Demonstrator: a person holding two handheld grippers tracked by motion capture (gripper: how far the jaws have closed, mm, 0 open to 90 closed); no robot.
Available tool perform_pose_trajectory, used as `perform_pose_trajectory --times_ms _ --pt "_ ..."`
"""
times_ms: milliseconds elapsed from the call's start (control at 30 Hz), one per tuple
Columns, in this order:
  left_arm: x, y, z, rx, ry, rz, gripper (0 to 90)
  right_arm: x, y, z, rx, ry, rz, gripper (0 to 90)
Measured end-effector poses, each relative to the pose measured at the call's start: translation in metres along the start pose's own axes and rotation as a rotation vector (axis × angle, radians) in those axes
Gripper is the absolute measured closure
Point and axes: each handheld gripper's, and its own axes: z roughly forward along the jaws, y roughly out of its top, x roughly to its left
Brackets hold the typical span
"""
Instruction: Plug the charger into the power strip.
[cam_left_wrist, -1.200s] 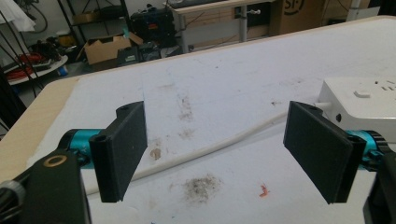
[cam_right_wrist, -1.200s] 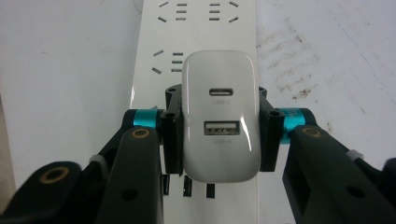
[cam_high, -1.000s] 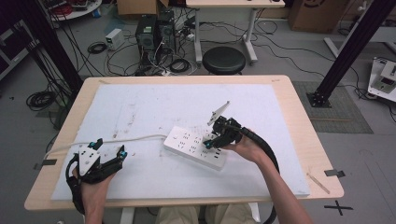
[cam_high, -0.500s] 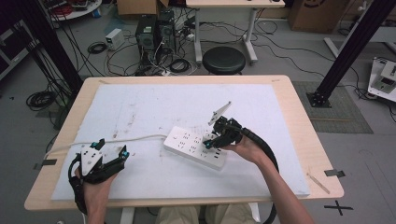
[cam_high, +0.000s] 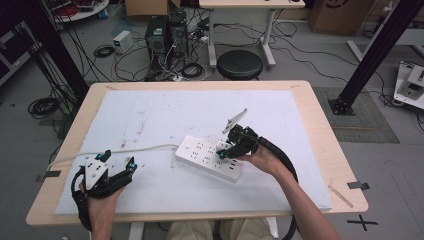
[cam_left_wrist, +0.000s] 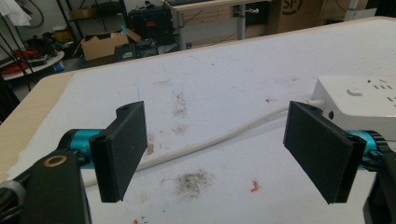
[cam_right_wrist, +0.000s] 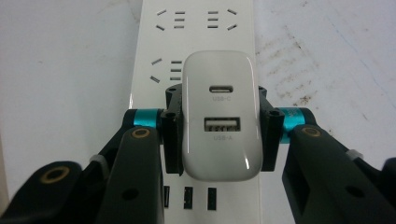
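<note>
Charger (cam_right_wrist: 220, 116), white, with two USB ports facing the right gripper view's camera, sitting clamped between the pads of the right tongs (cam_right_wrist: 220, 128), directly over the power strip (cam_right_wrist: 196, 42). Whether plugged in or just above the sockets: impossible to tell. Power strip (cam_high: 209, 156) lying slanted near the middle of the counter (cam_high: 320, 130), on a white mat (cam_high: 165, 115), with its pale cord (cam_high: 115, 150) trailing off toward the left edge. Right tongs (cam_high: 226, 148) gripping the charger over the strip's right half, held by the right hand (cam_high: 260, 159).

Left tongs (cam_high: 118, 161) resting low at the near left of the mat, well apart from the strip, jaws standing wide and gripping nothing. Cord (cam_left_wrist: 224, 137) passing across the mat beyond the open pads (cam_left_wrist: 120, 149), strip's end (cam_left_wrist: 359, 100) showing at the right in the left gripper view. Smudges marking the mat (cam_left_wrist: 191, 179) between the pads.
</note>
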Motion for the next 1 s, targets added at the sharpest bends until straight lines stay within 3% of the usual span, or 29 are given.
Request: perform_pose_trajectory --times_ms 67,100,133,500,567,667,700,767,800,833,900,1000 --pt "0.0 0.0 0.0 0.0 0.0 -0.001 21.6 -0.002 -0.001 0.0 -0.011 0.004 0.001 63.8" --pt "0.0 0.001 0.0 0.001 -0.004 -0.003 21.6 -0.008 -0.005 0.001 -0.035 0.046 0.05 63.8" --pt "0.0 0.001 -0.001 0.002 -0.007 -0.001 21.6 -0.008 -0.005 0.001 -0.034 0.045 0.042 63.8" --pt "-0.001 0.001 0.001 0.008 -0.018 -0.009 21.9 0.01 -0.003 0.001 -0.027 -0.06 -0.033 63.8" --pt "-0.003 0.002 0.001 0.008 -0.023 -0.006 21.8 0.008 -0.009 0.002 -0.066 -0.052 0.006 63.8" --pt "-0.002 0.001 0.0 0.007 -0.021 -0.007 21.9 0.008 -0.01 0.001 -0.071 -0.046 0.02 63.8" --pt "-0.001 0.001 0.0 0.008 -0.019 -0.008 22.0 0.007 -0.01 0.001 -0.072 -0.047 0.047 63.7" --pt "0.001 0.0 -0.001 0.009 -0.017 -0.013 22.0 0.01 -0.007 0.002 -0.06 -0.07 0.06 63.7" --pt "0.001 0.0 0.0 0.009 -0.017 -0.015 22.0 0.012 -0.006 0.003 -0.056 -0.08 0.056 63.7" --pt "0.002 0.0 0.0 0.01 -0.018 -0.016 22.0 0.012 -0.006 0.008 -0.013 -0.081 0.046 63.7" --pt "0.003 0.001 -0.001 0.003 -0.014 -0.017 22.0 0.01 -0.009 0.01 -0.038 -0.073 0.026 63.7" --pt "0.003 0.001 -0.001 0.001 -0.014 -0.019 22.1 0.006 -0.011 0.01 -0.053 -0.043 0.039 63.8"
